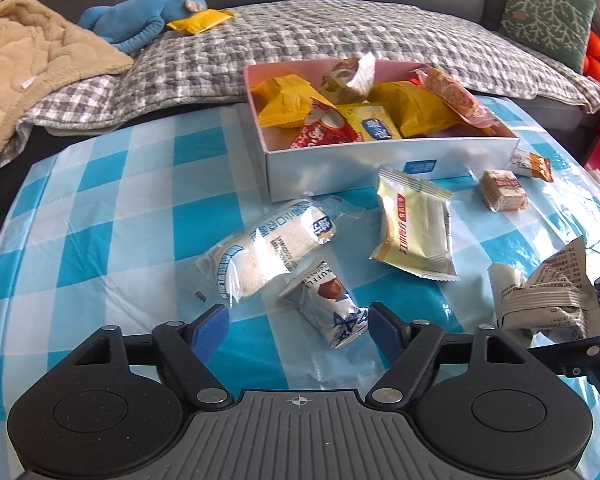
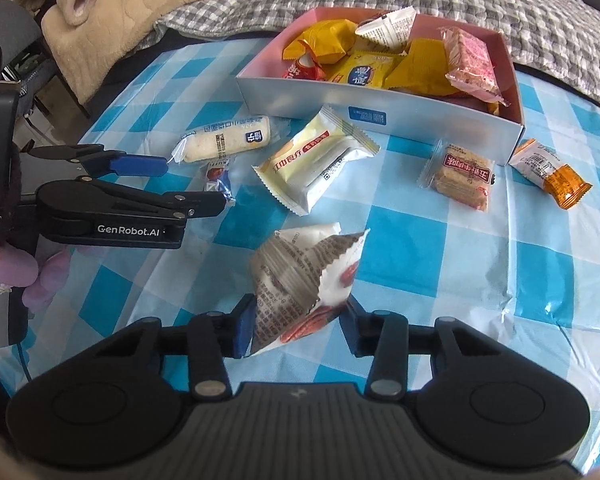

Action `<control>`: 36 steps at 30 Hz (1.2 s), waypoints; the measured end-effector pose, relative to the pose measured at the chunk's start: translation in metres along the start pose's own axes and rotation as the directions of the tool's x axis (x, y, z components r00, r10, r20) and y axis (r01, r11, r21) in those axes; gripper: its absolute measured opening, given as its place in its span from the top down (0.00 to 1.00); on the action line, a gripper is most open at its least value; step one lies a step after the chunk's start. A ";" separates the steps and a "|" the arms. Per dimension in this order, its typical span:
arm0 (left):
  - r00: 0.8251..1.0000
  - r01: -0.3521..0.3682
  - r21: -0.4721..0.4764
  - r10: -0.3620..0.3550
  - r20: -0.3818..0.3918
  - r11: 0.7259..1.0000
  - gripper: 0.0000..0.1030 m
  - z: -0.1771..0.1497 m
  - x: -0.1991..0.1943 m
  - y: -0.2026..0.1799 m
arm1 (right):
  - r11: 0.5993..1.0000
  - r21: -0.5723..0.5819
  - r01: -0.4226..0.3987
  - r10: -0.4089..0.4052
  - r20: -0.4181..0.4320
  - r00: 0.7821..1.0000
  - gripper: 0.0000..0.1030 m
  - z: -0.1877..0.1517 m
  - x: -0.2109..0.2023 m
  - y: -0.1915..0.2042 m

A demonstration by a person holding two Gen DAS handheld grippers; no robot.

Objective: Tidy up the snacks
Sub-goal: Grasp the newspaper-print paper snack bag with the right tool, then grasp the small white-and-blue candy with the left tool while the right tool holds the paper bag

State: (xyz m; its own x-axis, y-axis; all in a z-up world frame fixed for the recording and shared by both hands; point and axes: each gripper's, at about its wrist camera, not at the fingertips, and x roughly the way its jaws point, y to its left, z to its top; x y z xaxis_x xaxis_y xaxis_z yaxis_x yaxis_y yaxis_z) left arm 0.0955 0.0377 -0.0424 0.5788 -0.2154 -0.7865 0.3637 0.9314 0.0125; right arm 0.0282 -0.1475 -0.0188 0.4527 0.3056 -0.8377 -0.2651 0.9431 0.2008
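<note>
Now right gripper [image 2: 296, 330] clamping white packet [image 2: 304, 280], jaws pinching it just above worktop [image 2: 440, 264]. Left gripper [image 1: 296, 330] straddling truffle bar [image 1: 326, 306], jaws apart; bar's long axis lying diagonally between pads. Box [image 1: 380, 160] lying ahead of both.

We see a blue-and-white checked cloth [image 1: 100, 248] over the desk. Behind it, a sofa w/ a grey checked quilt [image 1: 320, 40] spread across the seat. A blue plush toy [image 1: 140, 16] lies on the quilt's left end, next to a beige fleece blanket [image 1: 32, 64]. Far right: a green cushion w/ white branch pattern [image 1: 548, 20], something orange [image 1: 598, 64] just below it. In the right wrist view, a dark chair [image 2: 8, 36] at left edge.
</note>
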 end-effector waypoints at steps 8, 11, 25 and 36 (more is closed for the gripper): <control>1.000 0.000 -0.044 -0.001 -0.022 0.999 0.44 0.003 -0.011 -0.007 | 0.999 0.024 0.024 -0.025 0.011 1.000 0.61 0.001 -0.003 -0.008; 1.000 0.018 -0.050 -0.019 -0.024 0.999 0.50 0.005 -0.006 -0.013 | 0.998 0.051 0.036 -0.037 0.014 0.999 0.61 0.004 -0.003 -0.013; 0.998 -0.028 -0.148 0.020 -0.054 0.989 0.81 0.014 0.016 -0.018 | 0.996 0.084 0.041 -0.043 0.013 0.999 0.61 0.005 -0.003 -0.020; 0.998 -0.012 -0.185 0.000 -0.064 0.983 0.85 0.016 0.003 -0.013 | 0.994 0.108 0.035 -0.039 0.039 0.998 0.61 0.007 -0.010 -0.027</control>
State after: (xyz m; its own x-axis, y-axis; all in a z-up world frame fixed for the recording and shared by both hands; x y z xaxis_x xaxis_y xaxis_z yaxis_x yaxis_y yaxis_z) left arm 0.1039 0.0202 -0.0353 0.5312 -0.1959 -0.8243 0.2155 0.9722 -0.0921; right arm 0.0364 -0.1748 -0.0122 0.4955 0.2734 -0.8244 -0.1561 0.9617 0.2252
